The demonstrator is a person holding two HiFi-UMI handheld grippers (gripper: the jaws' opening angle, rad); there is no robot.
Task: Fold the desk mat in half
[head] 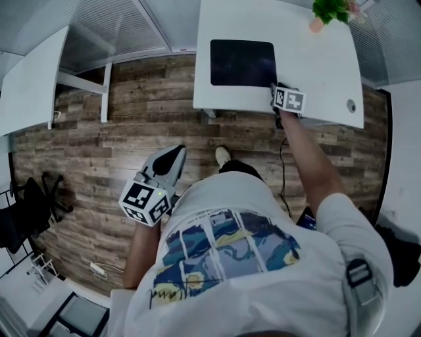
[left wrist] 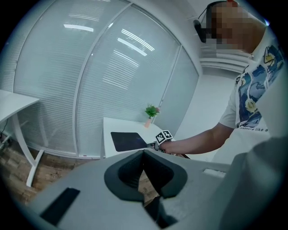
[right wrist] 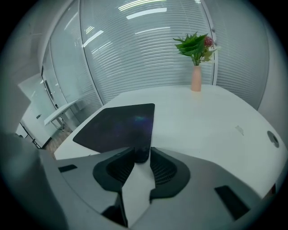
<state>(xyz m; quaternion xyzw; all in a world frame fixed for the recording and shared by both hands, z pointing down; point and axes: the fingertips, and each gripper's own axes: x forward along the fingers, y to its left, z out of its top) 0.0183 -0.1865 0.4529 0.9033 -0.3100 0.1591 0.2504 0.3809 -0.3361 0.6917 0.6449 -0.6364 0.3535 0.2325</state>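
Observation:
The black desk mat (head: 242,62) lies flat and unfolded on the white desk (head: 316,72). In the right gripper view its near right corner (right wrist: 140,150) reaches in between the jaws of my right gripper (right wrist: 141,155). Those jaws stand apart on either side of the corner without pinching it. From the head view, the right gripper (head: 275,89) sits at that same corner by the desk's front edge. My left gripper (head: 176,153) hangs low by my side over the wooden floor, shut with nothing in it, and looks from afar at the mat (left wrist: 128,140).
A potted plant (head: 332,10) stands at the desk's far right corner, and a cable hole (head: 351,105) is near the front right. A second white table (head: 29,79) stands at left, a black chair (head: 33,204) beside it. A power strip (head: 99,268) lies on the floor.

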